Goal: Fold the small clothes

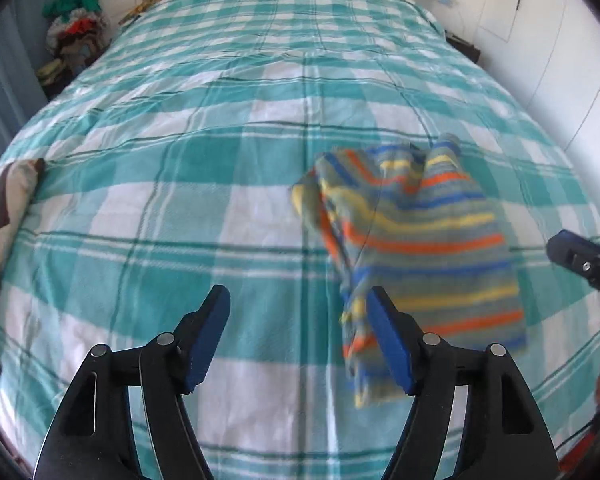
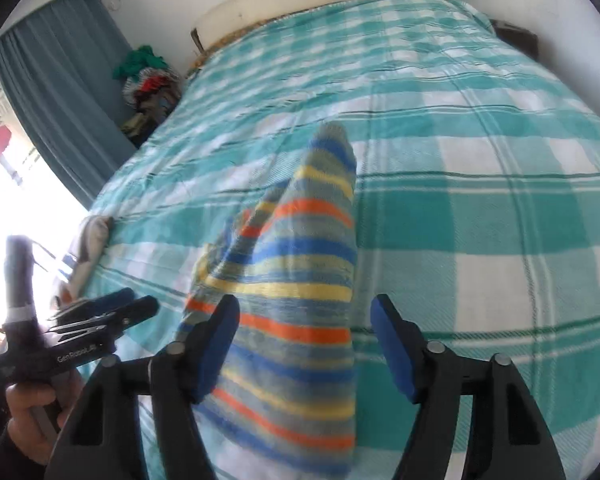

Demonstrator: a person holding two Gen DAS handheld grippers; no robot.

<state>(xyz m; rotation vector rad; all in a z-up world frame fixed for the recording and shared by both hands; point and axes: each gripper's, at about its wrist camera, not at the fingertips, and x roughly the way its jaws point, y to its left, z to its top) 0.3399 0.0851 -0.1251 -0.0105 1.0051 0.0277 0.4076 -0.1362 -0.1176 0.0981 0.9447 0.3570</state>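
My left gripper (image 1: 298, 300) is spread wide with nothing between its pads; the striped garment (image 1: 416, 240) lies just off my right-hand finger (image 1: 388, 340), whose pad covers its near left edge in this view. Whether that pad touches the cloth I cannot tell. My guess is that I hold this hand open and low so I can take that edge for the next fold.

My right gripper (image 2: 304, 344) is also wide open and grips nothing. The striped garment (image 2: 296, 280) runs forward from under and between its two fingers, tapering to a narrow end well ahead of the tips, and it rests on the checked bedspread (image 2: 500, 240). Its left side looks bunched and doubled over while its right edge runs straight, so I judge the fold is partly made and needs smoothing. From here my left gripper (image 2: 120, 308) sits to the left of my left-hand finger (image 2: 220, 344), clear of the cloth.

There is no basket or bin that I can make out. Far ahead of my fingers and to the left, beside the bed, is a heap of mixed clothes (image 1: 74, 28); what it rests on is hidden. Another folded cloth (image 1: 12, 188) lies at the bed's edge, far left of my left gripper.
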